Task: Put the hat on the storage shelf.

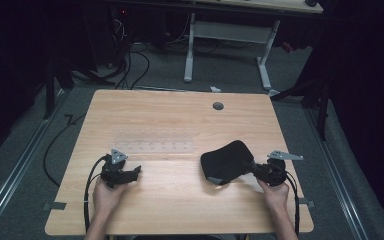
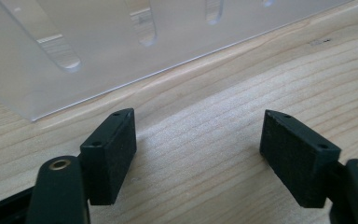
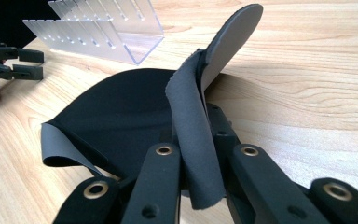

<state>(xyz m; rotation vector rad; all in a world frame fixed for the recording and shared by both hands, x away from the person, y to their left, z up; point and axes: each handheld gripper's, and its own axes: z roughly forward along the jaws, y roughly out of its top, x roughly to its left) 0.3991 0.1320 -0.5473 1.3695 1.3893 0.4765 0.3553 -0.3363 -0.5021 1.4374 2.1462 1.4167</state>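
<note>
Grip on the right: the right gripper (image 3: 200, 154) has its jaws pinched tight on the edge of the black mouse pad (image 1: 227, 161), which curls up off the wooden table (image 1: 180, 200) at the near right. Over on the near left, the left gripper (image 2: 198, 154) sits with jaws spread wide, nothing between them, just near the clear acrylic rack (image 1: 155, 146).

Bright, sharp tabletop; surroundings dark, soft shadows.
</note>
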